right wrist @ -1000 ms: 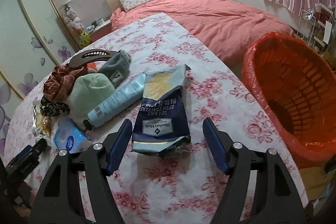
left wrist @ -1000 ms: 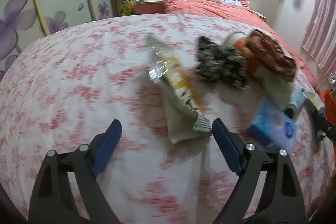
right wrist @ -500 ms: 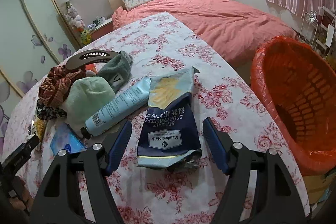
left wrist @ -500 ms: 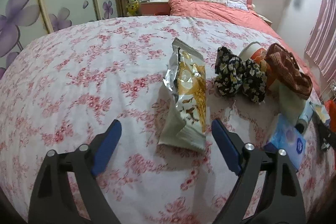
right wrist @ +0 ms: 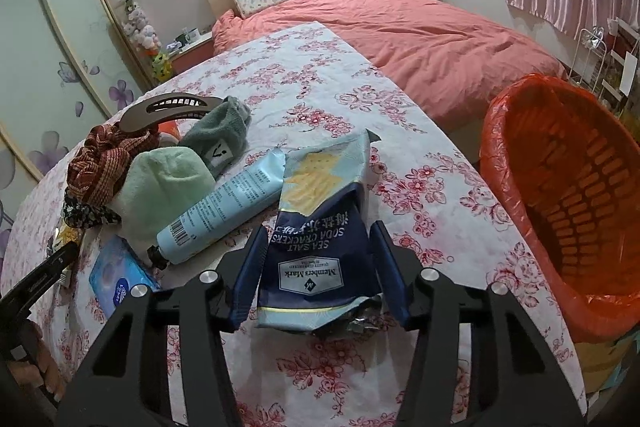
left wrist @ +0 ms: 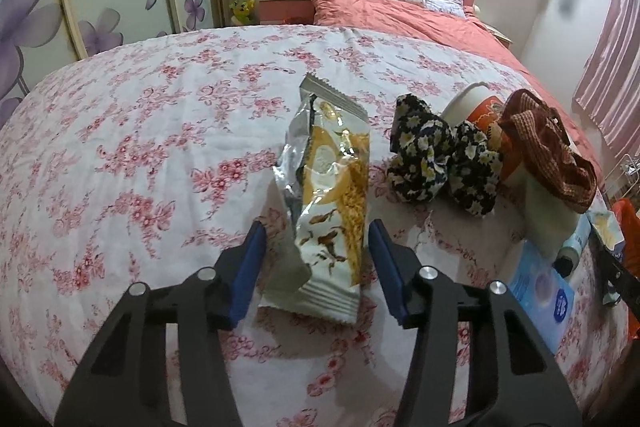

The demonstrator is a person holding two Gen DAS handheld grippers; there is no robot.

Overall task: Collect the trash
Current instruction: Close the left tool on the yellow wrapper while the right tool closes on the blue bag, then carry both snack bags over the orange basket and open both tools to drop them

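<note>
Wrappers first. Left wrist view: yellow-and-silver snack wrapper [left wrist: 332, 203] lies flat on the floral tablecloth [left wrist: 140, 155], its near end between the blue pads of the left gripper [left wrist: 318, 263]. Jaws have just been closing; right pad looks at the wrapper's edge, left pad shows a sliver of cloth between it and the foil. Contact can't be confirmed, so reading it as not yet pinching.

Right wrist view: blue cracker bag [right wrist: 320, 235] ("Sea Salt Soda Crackers", print upside down from here) sits between the pads of the right gripper [right wrist: 318, 267]. Jaws have just been closing here too, and both pads are against the bag's sides, which bulge between them. Bag's torn bottom end is partly hidden behind the right finger.

Beside the bag, touching its left edge: pale blue tube [right wrist: 224, 211], cap toward camera. Behind that, a green towel [right wrist: 164, 187], a rust-checked cloth [right wrist: 100, 167] and a brown hair clip [right wrist: 168, 107], piled so their edges can't be separated. Blue tissue pack [right wrist: 116, 279] near the left edge, partly covered.

Red-lined basket [right wrist: 568, 211] off the table's right side, cut off by the frame. Left gripper's tip and a bit of hand [right wrist: 36, 367] show at far left, dark, no detail.
</note>
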